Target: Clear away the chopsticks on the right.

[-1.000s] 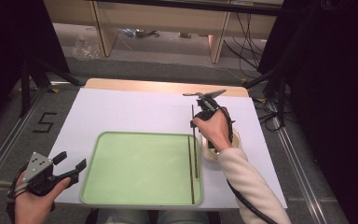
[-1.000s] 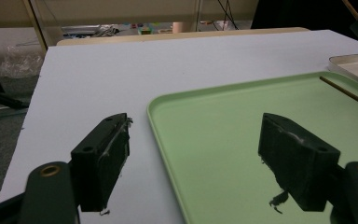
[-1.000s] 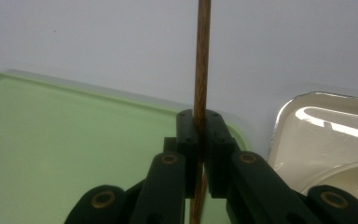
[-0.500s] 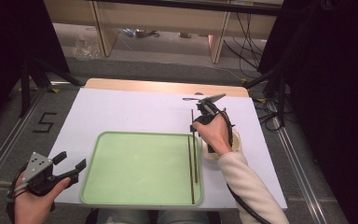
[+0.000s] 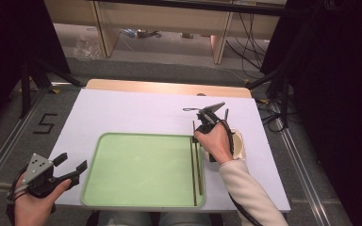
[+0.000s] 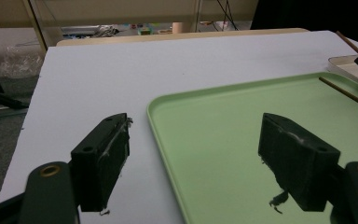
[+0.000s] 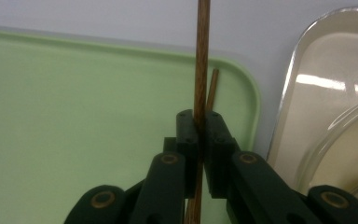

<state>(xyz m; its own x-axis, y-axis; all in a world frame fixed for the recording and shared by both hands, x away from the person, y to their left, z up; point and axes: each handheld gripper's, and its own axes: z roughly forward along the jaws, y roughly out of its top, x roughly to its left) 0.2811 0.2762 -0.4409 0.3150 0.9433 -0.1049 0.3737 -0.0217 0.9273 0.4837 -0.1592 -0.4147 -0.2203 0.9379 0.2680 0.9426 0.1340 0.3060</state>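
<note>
Gripping: a chopstick (image 7: 200, 56) is pinched between the closed jaws of the right gripper (image 7: 199, 140), over the tray's (image 5: 136, 141) right edge.
Second stick (image 5: 192, 165): laid in the tray.
Left gripper (image 6: 191, 154): jaws wide apart, nothing held.
Risk: the held stick may roll onto the bench (image 5: 136, 108) if released askew.

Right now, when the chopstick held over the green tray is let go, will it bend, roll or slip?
The chopstick looks like thin straight wood, so probably stiff and light. Its round shaft may roll on the smooth green tray, though the raised rim should stop it. The right hand-held gripper pinches only a narrow section, so it could pivot.
</note>
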